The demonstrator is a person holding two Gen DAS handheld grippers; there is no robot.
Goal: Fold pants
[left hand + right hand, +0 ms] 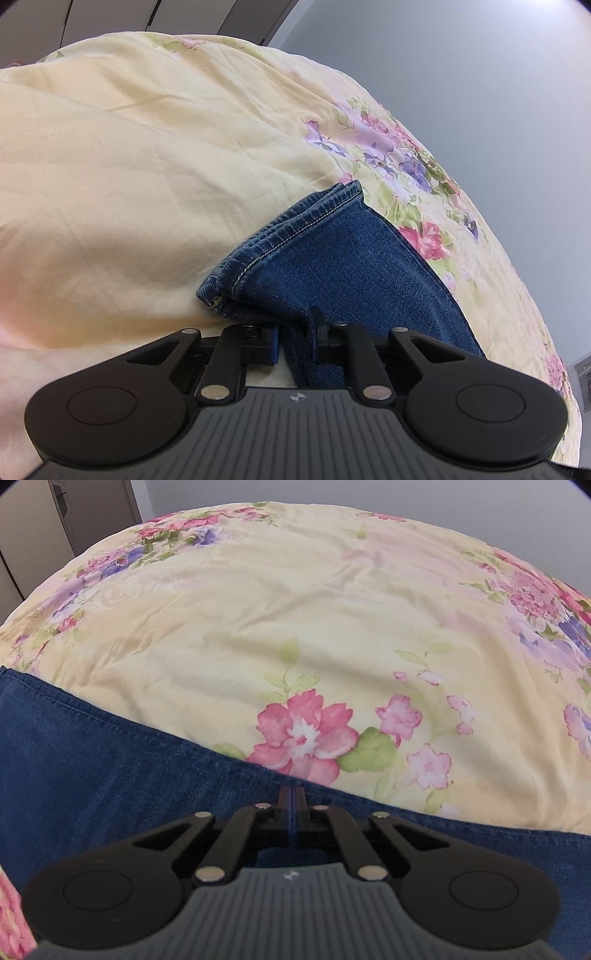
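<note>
Blue jeans (332, 258) lay on a floral yellow bedspread (147, 166) before grey walls (461, 74); the left gripper (295, 343) pinched denim, and the right gripper (291, 805) had its jaws pressed together.

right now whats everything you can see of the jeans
The jeans are dark blue denim with pale stitching. They lie on a yellow floral bedspread. The stacked leg hems are lined up, so the legs seem already doubled. The left gripper pinches a fold near the hems. The right gripper is shut at the far edge of a flat stretch of denim.
</note>
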